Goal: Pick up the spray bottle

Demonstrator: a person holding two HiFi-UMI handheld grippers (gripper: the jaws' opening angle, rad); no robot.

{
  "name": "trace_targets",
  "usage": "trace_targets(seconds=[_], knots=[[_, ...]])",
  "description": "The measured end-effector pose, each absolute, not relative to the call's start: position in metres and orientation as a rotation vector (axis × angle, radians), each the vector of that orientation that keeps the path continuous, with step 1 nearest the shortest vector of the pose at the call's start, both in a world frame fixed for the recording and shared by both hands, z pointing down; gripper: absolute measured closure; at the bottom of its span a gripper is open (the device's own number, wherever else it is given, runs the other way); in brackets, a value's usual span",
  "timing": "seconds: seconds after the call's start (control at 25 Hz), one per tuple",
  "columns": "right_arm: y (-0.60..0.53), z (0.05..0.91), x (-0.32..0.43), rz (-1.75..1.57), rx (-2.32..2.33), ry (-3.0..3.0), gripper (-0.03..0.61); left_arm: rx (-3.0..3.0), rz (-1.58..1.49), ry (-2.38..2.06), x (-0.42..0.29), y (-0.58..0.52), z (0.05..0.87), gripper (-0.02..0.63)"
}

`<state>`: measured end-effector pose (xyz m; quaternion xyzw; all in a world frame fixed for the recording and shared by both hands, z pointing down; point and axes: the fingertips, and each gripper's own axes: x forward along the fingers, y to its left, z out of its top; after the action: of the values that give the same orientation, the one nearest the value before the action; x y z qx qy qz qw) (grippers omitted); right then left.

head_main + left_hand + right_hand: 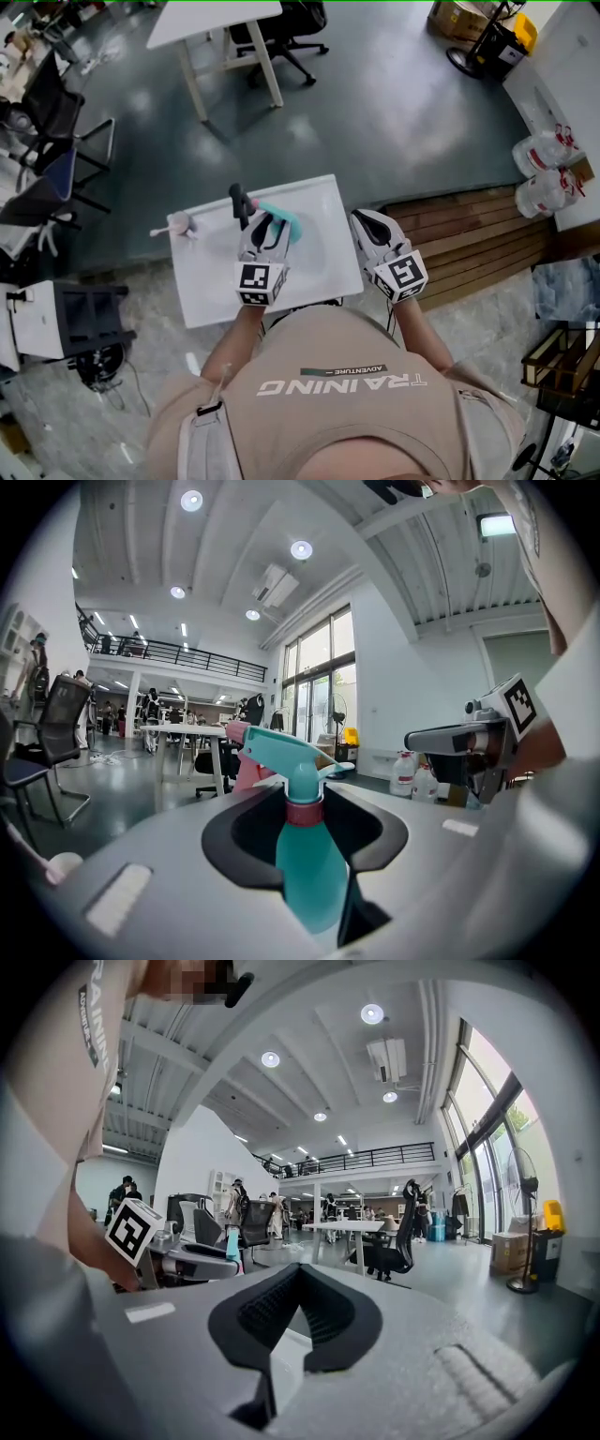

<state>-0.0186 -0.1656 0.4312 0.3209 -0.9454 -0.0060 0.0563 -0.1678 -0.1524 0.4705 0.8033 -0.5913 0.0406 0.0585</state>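
Head view, left to right:

1. A small pink-and-white item [178, 224] lies near the left edge of the white table [206, 291]; its type cannot be determined.
2. The left gripper [267, 228] is positioned over the middle of the table. The left gripper view shows both jaws held apart and pressing on the body of the teal spray bottle [286, 221]. The bottle stands upright between them, with its red collar and teal trigger head projecting above the jaw tips. Whether the bottle base rests on the table or is clear of it cannot be determined.
3. The right gripper [366, 221] is positioned over the right edge of the table, well apart from the bottle. The right gripper view shows its jaw tips brought together with nothing between the pads; only the white table surface is visible through the gap behind the tips.
4. A wooden platform [469, 244] lies on the floor to the right of the table
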Motion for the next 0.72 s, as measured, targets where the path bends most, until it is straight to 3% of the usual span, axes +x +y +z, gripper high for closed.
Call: trace_targets(seconds=[0.72], knots=[[-0.172, 0.424, -0.034, -0.076, 0.937, -2.876, 0.577, 2.472, 0.094, -1.832, -0.194, -0.169, 0.446, 0.466]])
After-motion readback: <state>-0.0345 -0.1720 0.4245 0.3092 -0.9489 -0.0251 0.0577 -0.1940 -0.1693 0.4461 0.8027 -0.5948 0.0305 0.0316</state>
